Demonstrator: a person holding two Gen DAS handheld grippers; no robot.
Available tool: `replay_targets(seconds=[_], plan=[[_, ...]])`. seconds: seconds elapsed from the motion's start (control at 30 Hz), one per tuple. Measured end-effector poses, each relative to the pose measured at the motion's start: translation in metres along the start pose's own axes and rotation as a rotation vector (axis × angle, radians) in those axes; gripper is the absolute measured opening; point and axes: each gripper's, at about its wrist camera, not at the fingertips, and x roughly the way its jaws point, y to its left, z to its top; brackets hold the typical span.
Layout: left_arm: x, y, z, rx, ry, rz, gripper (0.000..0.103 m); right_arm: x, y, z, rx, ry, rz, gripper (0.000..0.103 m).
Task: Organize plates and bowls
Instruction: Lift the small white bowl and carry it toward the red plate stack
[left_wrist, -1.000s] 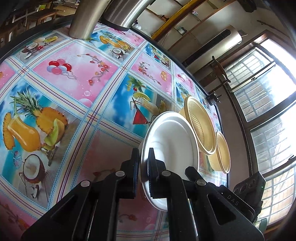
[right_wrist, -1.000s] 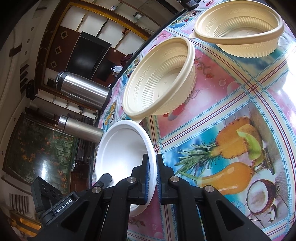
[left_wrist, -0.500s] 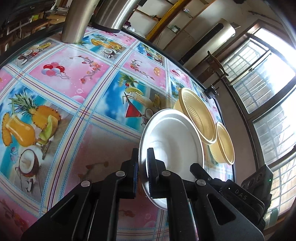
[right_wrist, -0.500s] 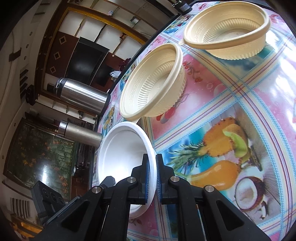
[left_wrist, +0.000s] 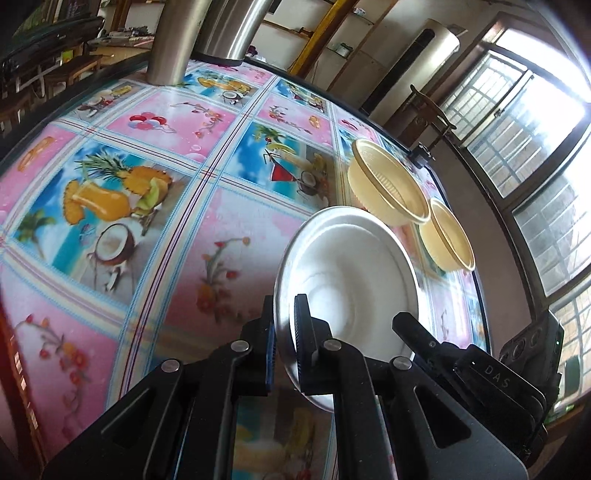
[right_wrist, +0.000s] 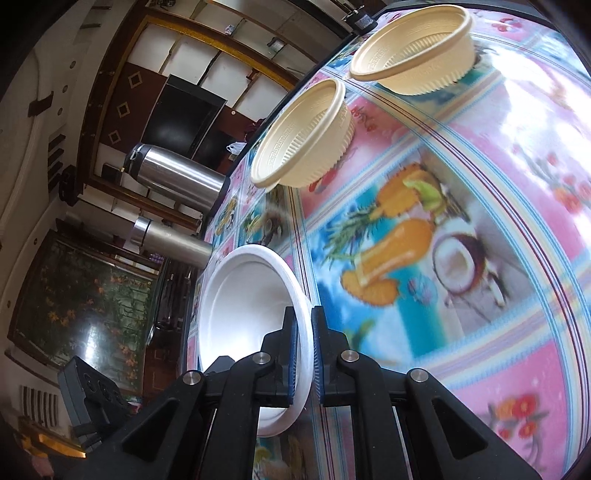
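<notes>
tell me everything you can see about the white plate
The white plate is round, plain and matte, like foam or paper, with a shallow well and broad raised rim. It is empty. The left gripper and right gripper each pinch its rim on opposite sides, holding it over the fruit-print tablecloth, near two cream bowls.

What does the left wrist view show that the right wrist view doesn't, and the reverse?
Only the left wrist view: barred windows and a white floor-standing unit. Only the right wrist view: a dark screen and a flower picture. Both: the white plate, with the left gripper and the right gripper each shut on its rim, two cream bowls, two steel flasks and the fruit-print tablecloth.
</notes>
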Motion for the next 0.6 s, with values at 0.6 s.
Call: replay_targets(seconds=[0.6], plan=[[-0.085, 0.006, -0.054, 0.107, -0.096, 0.04, 0.008, -0.053, 0.019, -0.071, -0.077, 0.041, 0.051, 0.008]])
